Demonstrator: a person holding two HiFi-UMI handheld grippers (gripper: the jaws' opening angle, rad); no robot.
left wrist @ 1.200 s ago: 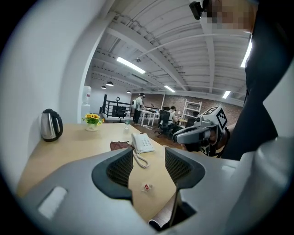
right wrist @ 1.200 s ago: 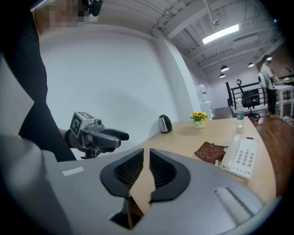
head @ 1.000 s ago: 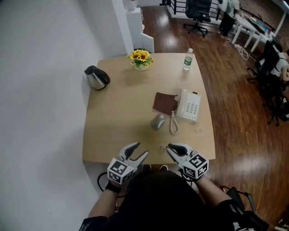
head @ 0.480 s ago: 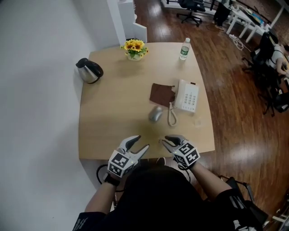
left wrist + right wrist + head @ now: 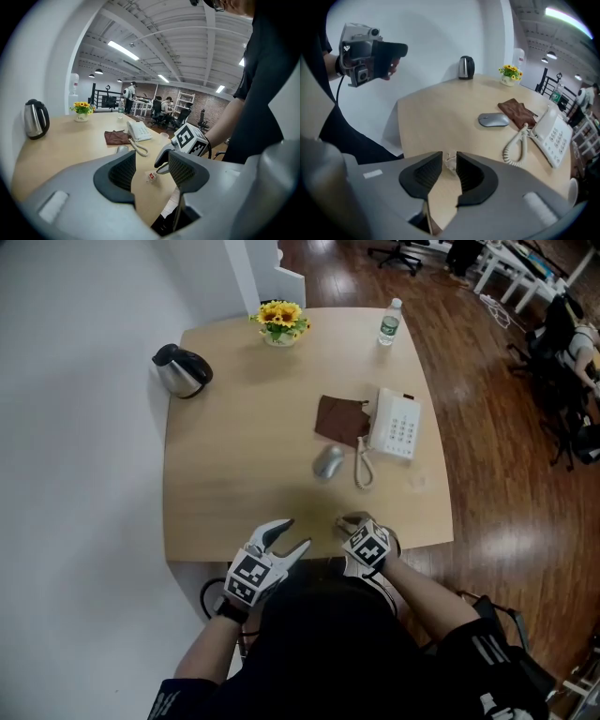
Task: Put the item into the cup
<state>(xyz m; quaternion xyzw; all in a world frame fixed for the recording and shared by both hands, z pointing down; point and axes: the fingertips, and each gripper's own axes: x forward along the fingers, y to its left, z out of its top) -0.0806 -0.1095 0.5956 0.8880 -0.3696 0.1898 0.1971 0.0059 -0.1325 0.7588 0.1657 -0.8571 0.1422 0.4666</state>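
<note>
Right gripper (image 5: 449, 157): lowering onto item (image 5: 450, 162), jaws just opening, item between tips, ungripped; pickup pending. Left gripper (image 5: 150, 157): gaping, empty, waiting.

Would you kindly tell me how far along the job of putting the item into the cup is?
Done: nothing yet; the small clear-wrapped item with a red label lies on the wooden table, apart from the clear plastic cup. In hand: the right hand-held gripper, whose jaws have just been opening, points down with the item at its tips, ungripped. Left: grip it, carry it to the cup, release.
</note>
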